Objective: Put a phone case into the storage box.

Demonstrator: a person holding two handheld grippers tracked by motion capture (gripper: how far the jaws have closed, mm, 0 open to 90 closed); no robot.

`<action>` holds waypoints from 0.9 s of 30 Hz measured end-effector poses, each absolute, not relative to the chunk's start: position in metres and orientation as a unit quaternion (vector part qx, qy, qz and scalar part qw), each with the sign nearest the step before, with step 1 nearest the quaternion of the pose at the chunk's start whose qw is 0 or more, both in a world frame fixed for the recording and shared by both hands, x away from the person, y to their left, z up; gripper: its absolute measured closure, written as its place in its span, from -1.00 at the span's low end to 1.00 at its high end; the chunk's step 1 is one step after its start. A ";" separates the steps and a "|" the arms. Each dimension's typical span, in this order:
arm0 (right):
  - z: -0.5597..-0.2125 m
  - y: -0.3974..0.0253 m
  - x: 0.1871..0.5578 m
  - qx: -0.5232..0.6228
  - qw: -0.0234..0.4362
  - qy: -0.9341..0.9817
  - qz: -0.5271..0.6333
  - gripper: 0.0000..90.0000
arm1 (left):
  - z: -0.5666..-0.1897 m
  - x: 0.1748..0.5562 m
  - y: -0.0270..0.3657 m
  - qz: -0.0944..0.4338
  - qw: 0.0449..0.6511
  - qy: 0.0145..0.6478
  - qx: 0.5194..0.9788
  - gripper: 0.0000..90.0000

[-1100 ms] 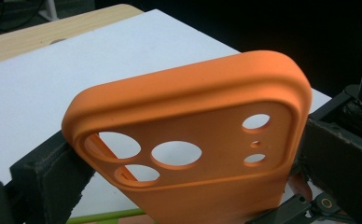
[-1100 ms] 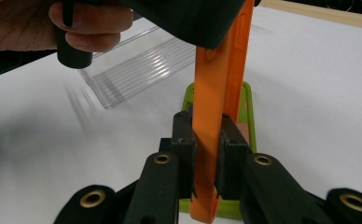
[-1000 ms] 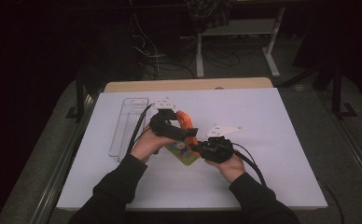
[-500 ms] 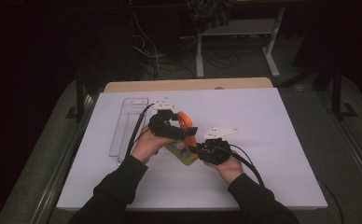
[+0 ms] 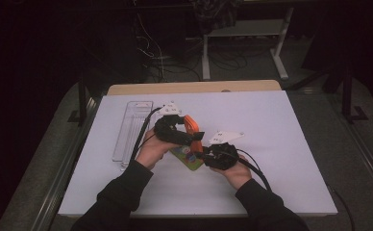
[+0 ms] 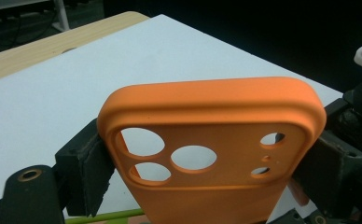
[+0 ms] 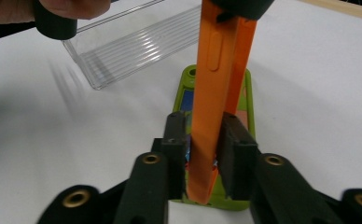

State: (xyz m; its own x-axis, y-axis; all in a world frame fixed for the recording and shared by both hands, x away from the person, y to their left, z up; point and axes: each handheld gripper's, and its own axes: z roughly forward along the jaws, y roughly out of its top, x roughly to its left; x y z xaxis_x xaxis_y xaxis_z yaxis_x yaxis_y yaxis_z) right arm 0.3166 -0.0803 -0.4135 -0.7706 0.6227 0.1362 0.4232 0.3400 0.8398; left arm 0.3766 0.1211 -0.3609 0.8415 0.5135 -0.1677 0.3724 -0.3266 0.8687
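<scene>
Over a white table sheet [image 5: 280, 144], with a strip of pale wood [image 5: 189, 87] showing at the far edge, held well above the surface: an orange phone case [image 5: 193, 129], pinched from both ends. Gripped across its width near the camera cutouts by the left gripper [image 6: 202, 158], black pads pressed against both side edges, jaws fairly wide to span it. Clamped at the other end by the right gripper [image 7: 201, 158], jaws narrow, closed on the thin edge of the case [image 7: 214, 88], which rises steeply from between them. Directly below, flat on the sheet, a green-rimmed phone or case [image 7: 244, 88] with a coloured face, seen in the high view [image 5: 187, 156] under the two grippers [image 5: 200, 137] [image 5: 205, 155]. To the left of the hands, a clear plastic tray [image 5: 129, 130] with a ribbed floor, lying lengthwise toward the far edge, just beside the left forearm. Dark sleeves entering from the bottom. Beyond the table, a dim room: tangled cables [image 5: 155, 57] on the floor, white legs of a stand [image 5: 280, 62], grey floor on either side.
</scene>
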 end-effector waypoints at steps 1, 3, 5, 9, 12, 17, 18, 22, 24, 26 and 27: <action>-0.413 -0.081 0.317 0.324 0.106 0.811 0.476 0.41 | -0.361 0.376 0.121 0.067 0.513 0.278 0.810 -0.66; -0.412 -0.083 0.317 0.327 0.112 0.807 0.479 0.21 | -0.360 0.377 0.123 0.072 0.512 0.274 0.811 -0.66; -0.410 -0.086 0.317 0.337 0.116 0.805 0.474 0.03 | -0.359 0.377 0.125 0.075 0.513 0.274 0.810 -0.66; -0.407 -0.095 0.318 0.340 0.119 0.808 0.466 -0.25 | -0.353 0.379 0.130 0.081 0.512 0.282 0.807 -0.66; -0.407 -0.102 0.317 0.346 0.116 0.814 0.452 -0.44 | -0.346 0.383 0.134 0.088 0.514 0.286 0.804 -0.66; -0.412 -0.114 0.314 0.355 0.129 0.826 0.418 -0.72 | -0.333 0.389 0.143 0.099 0.517 0.290 0.799 -0.66; -0.413 -0.116 0.313 0.358 0.130 0.826 0.416 -0.73 | -0.330 0.391 0.145 0.102 0.516 0.290 0.800 -0.66; -0.416 -0.128 0.312 0.365 0.137 0.825 0.410 -0.89 | -0.319 0.399 0.153 0.118 0.504 0.291 0.804 -0.67; -0.417 -0.133 0.311 0.369 0.138 0.823 0.410 -0.98 | -0.314 0.403 0.157 0.124 0.503 0.292 0.804 -0.67; -0.417 -0.140 0.310 0.373 0.144 0.818 0.413 -1.00 | -0.309 0.407 0.162 0.131 0.502 0.297 0.801 -0.67; -0.417 -0.144 0.308 0.375 0.152 0.817 0.410 -1.00 | -0.307 0.408 0.165 0.134 0.502 0.300 0.800 -0.67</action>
State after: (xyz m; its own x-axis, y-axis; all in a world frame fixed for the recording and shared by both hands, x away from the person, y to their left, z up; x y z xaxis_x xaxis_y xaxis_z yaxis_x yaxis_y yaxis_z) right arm 0.3082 -0.1443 -0.4169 -0.6725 0.7377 0.0597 0.4889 0.3822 0.7842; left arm 0.4083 0.1654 -0.3068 0.7841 0.6146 -0.0868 0.3457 -0.3163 0.8834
